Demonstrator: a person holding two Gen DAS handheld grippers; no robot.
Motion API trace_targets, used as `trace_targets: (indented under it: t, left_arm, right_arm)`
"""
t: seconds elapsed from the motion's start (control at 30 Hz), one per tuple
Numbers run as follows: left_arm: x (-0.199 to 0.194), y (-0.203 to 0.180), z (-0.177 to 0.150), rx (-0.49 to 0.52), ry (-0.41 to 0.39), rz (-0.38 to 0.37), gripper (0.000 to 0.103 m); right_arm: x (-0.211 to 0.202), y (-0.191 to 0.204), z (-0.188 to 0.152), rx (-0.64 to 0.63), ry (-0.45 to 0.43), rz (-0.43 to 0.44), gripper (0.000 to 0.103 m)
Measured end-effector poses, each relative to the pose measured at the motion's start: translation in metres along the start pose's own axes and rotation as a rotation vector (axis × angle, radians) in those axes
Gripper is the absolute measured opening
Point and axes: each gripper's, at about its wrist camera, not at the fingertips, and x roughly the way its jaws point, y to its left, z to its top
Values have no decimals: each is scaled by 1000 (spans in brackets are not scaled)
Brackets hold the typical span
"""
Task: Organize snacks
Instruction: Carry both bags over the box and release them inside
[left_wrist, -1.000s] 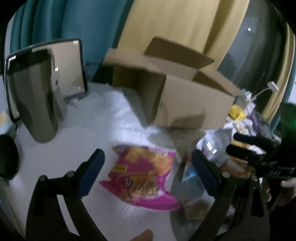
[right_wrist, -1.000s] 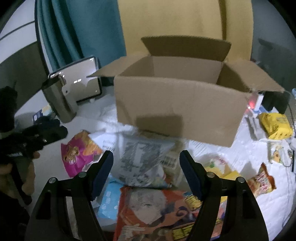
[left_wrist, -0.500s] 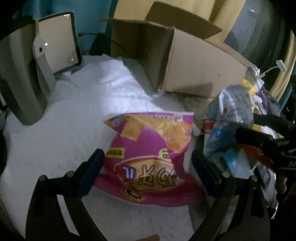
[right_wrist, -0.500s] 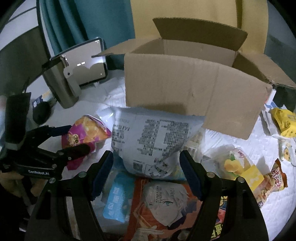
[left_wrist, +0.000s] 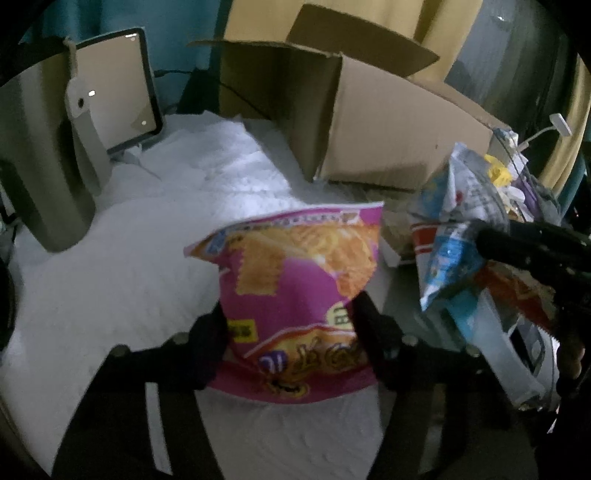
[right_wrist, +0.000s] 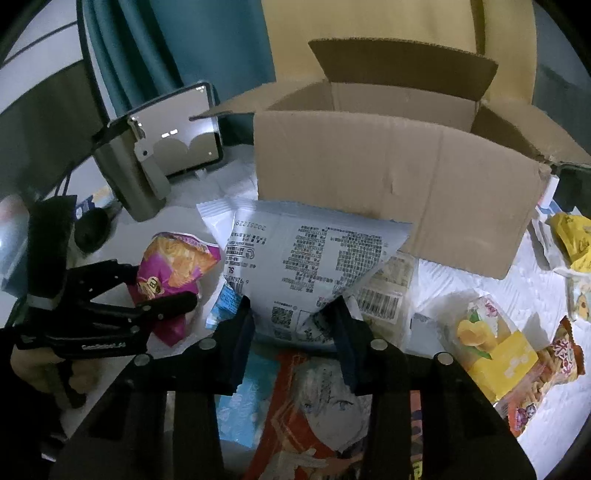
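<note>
White bedding under a heap of snacks: both claws had just closed on bags before the open box (right_wrist: 388, 192).

Left gripper (left_wrist: 291, 332) was clamped on the pink bag (left_wrist: 295, 291); right gripper (right_wrist: 295, 325) was clamped on the white bag (right_wrist: 314, 266), box at 12 o'clock of it. Grasp step looked done; next move likely called for lifting each bag over the near wall without snagging the flaps.

A white quilted bed cover (right_wrist: 480, 291) carries an open cardboard box (right_wrist: 388, 192), scattered snack packets (right_wrist: 495, 354) and a propped tablet (right_wrist: 181, 133).
</note>
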Motion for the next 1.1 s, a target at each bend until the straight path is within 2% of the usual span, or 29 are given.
trace_targets:
  t: [0.27, 0.63, 1.1]
  left_arm:
    - [-22, -7, 8, -15, -65, -5, 59]
    - [-49, -28, 34, 27, -152, -10, 59]
    - [-60, -56, 73, 70, -229, -28, 59]
  right_arm:
    - [-27, -5, 5, 2, -62, -7, 42]
    - [-59, -24, 15, 10, -137, -34, 42]
    - [-87, -60, 36, 28, -224, -77, 42]
